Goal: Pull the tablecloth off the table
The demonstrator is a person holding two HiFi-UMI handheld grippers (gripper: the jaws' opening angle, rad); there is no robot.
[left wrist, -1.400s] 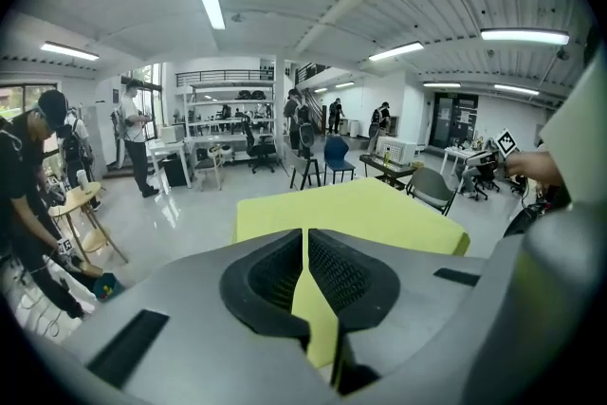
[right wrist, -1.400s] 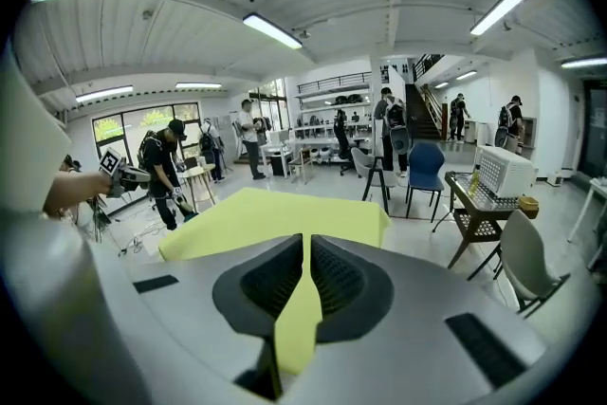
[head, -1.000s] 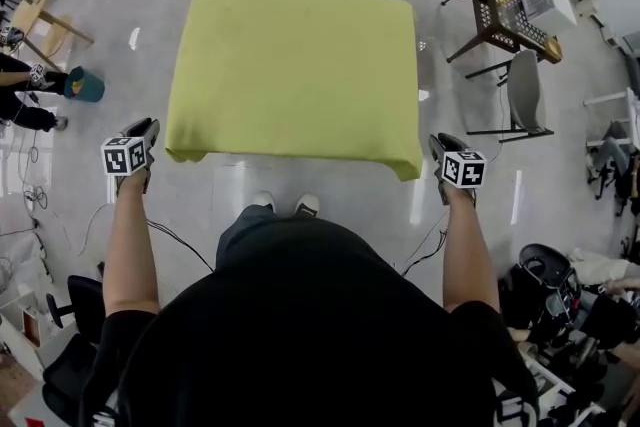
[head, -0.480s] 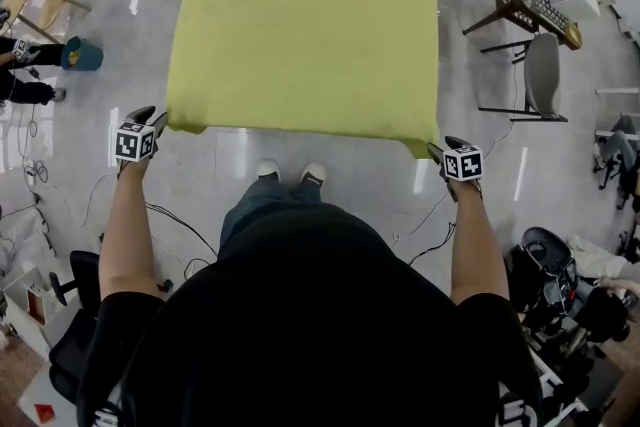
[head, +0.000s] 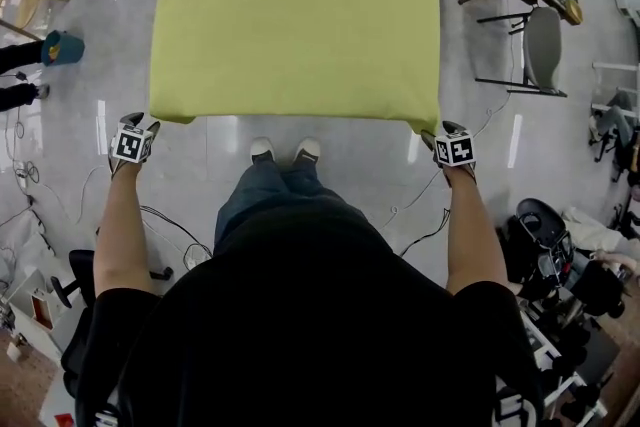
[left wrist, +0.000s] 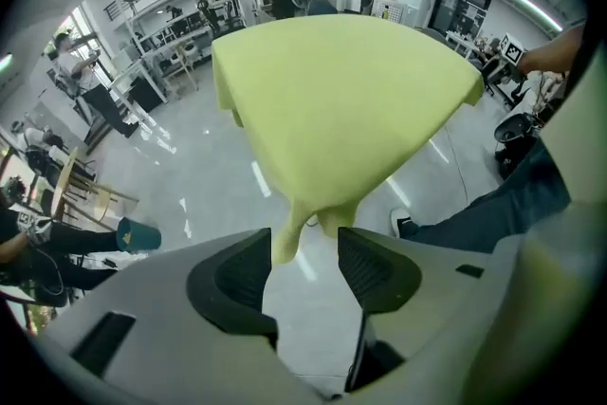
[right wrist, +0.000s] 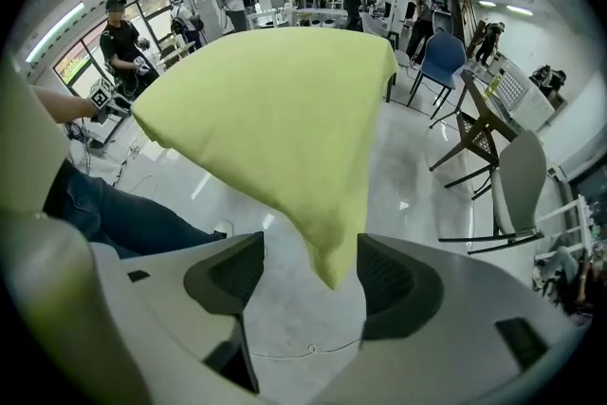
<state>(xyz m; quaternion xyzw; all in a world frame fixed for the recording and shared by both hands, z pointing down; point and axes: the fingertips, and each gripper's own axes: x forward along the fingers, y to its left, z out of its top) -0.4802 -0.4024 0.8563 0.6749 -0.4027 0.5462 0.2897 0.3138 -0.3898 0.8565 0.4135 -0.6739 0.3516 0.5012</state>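
Tablecloth (head: 295, 15) fully spread over desk; pull not started. Left gripper (left wrist: 305, 266) jaws opening, cloth corner hanging between them, unclamped. Right gripper (right wrist: 303, 275) same. I judge remaining: clamp both corners, then pull cloth clear.

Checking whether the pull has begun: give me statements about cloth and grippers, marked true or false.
The tablecloth is yellow-green. True.
The left gripper is clamped shut on a corner. False: its jaws are opening, the corner loose between them.
A cloth corner hangs between the right gripper's jaws. True; those jaws are opening too.
The cloth lies crumpled on the floor. False: it is spread flat, above the floor.
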